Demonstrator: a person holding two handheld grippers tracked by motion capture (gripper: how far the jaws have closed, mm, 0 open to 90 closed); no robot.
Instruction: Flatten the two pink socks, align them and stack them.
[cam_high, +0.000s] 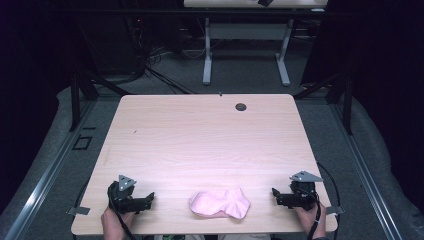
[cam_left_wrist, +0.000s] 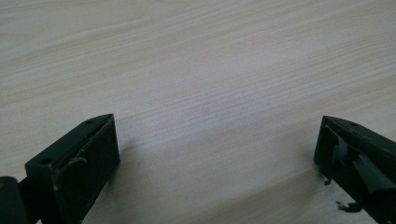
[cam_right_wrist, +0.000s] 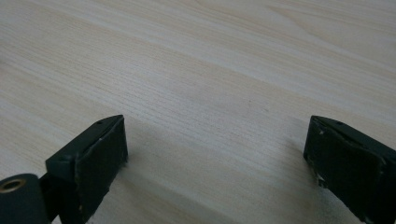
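At the near edge of the table (cam_high: 165, 135), midway between the person's two hands, lies a pink cloth (cam_high: 220, 203), crumpled into a loose, lumpy heap with its right end rising to a small fold. The left gripper (cam_high: 148, 199) rests low on the wood to the cloth's left, pointing inward toward it, and the right gripper (cam_high: 275, 193) rests likewise to the cloth's right, also turned inward. Each stands apart from the cloth with a strip of bare tabletop between. In the left gripper view the left gripper (cam_left_wrist: 217, 154) has its two black jaws spread wide with nothing but wood grain between them; in the right gripper view the right gripper (cam_right_wrist: 215, 149) is spread just as wide and holds nothing.

Judged from this, the work has not yet begun: both tools sit at a starting stance and the cloth is untouched. The next move probably calls for each gripper to slide inward along the table to a separate edge or corner of the cloth, low enough for a jaw to slip under the fabric, then pinch.

Farther off, the tabletop is bare up to a small dark cable hole (cam_high: 241, 106) near its far edge, and beyond the table a white-legged desk (cam_high: 245, 35) stands on the grey floor.
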